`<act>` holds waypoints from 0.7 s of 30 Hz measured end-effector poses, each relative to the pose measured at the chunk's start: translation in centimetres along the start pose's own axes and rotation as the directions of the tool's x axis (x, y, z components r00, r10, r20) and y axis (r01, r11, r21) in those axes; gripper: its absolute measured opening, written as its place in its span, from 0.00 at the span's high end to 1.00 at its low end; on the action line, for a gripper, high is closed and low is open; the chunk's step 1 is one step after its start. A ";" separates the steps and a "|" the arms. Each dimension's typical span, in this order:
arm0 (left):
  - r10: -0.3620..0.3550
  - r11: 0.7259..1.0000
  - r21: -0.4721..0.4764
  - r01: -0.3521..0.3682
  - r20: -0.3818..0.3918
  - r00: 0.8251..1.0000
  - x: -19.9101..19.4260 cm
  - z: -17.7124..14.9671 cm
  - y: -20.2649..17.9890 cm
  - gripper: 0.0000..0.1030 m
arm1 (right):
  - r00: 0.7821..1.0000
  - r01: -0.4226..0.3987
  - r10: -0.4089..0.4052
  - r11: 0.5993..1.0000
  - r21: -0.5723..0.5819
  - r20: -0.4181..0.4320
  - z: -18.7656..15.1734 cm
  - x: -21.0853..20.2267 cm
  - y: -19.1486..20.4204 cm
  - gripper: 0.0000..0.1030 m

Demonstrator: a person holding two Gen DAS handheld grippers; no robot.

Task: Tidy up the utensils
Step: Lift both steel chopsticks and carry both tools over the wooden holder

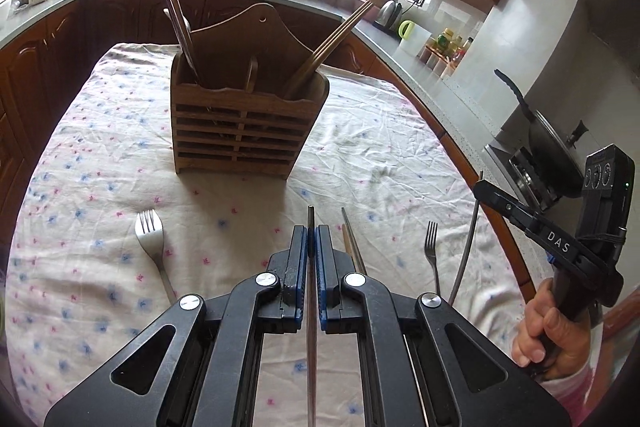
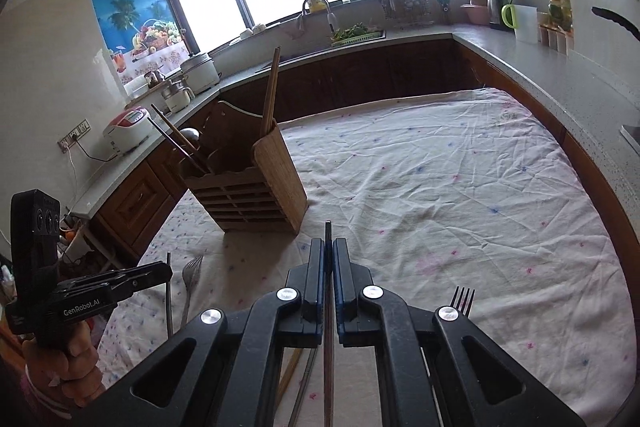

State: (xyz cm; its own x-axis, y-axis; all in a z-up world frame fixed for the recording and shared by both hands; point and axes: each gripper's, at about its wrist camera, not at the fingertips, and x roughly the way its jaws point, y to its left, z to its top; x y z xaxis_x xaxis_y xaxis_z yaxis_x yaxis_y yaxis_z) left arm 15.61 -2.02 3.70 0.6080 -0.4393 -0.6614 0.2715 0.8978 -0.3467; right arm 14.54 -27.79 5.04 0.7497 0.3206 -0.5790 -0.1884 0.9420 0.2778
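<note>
Both wrist views face down at the wooden caddy [image 1: 244, 115]

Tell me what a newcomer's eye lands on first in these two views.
First, the wooden utensil holder standing mid-table on the flowered tablecloth, wooden chopsticks fanning out of it. Next, each gripper: the left gripper and the right gripper each have jaws shut on a thin metal chopstick. A fork lies loose at the near left of the cloth.
</note>
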 end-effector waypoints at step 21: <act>0.002 1.000 -0.007 0.000 0.155 0.988 -6.8 0.6 1.3 0.97 | 0.989 -0.032 0.042 0.997 -0.068 0.141 2.2 -4.9 3.9 0.96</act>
State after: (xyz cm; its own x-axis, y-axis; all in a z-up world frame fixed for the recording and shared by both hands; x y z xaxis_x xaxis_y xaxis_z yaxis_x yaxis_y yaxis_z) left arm 12.29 2.10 8.14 0.7166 -0.4278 -0.5509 0.2658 0.8977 -0.3514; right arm 11.54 -25.91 10.67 0.8233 0.3424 -0.4527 -0.2551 0.9357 0.2437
